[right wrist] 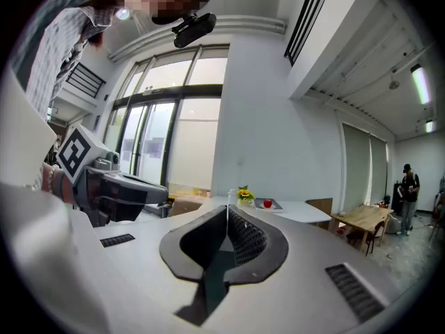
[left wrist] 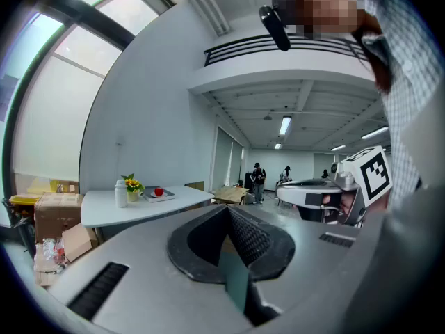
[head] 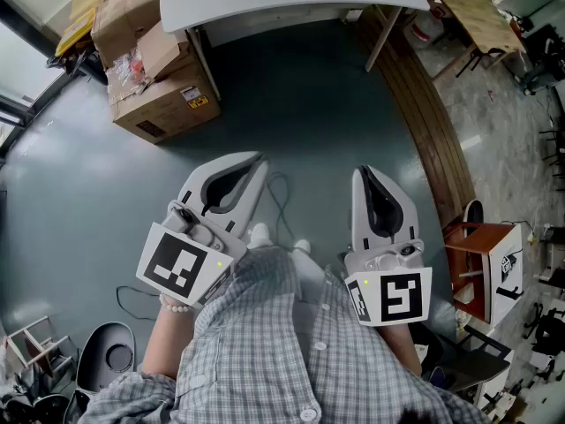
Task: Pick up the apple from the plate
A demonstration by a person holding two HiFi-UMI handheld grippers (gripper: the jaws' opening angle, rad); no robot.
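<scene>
Far off in the left gripper view, a small red apple (left wrist: pixel 158 191) lies on a flat plate (left wrist: pixel 160 196) on a white table (left wrist: pixel 139 208). The right gripper view also shows the apple (right wrist: pixel 267 203) on its plate (right wrist: pixel 270 206), equally distant. My left gripper (head: pixel 259 160) and right gripper (head: pixel 362 172) are held close to the person's body, pointing toward the table (head: pixel 291 3), well short of it. Both are shut with nothing between the jaws, as the left gripper (left wrist: pixel 227 209) and right gripper (right wrist: pixel 227 207) show in their own views. The head view does not show the apple.
A white bottle (left wrist: pixel 122 193) and a pot of yellow flowers (left wrist: pixel 132 186) stand beside the plate. Cardboard boxes (head: pixel 150 60) are stacked left of the table. A red stool (head: pixel 477 268) stands at the right. A cable (head: pixel 132 303) lies on the grey-blue floor. People stand far back (left wrist: pixel 257 179).
</scene>
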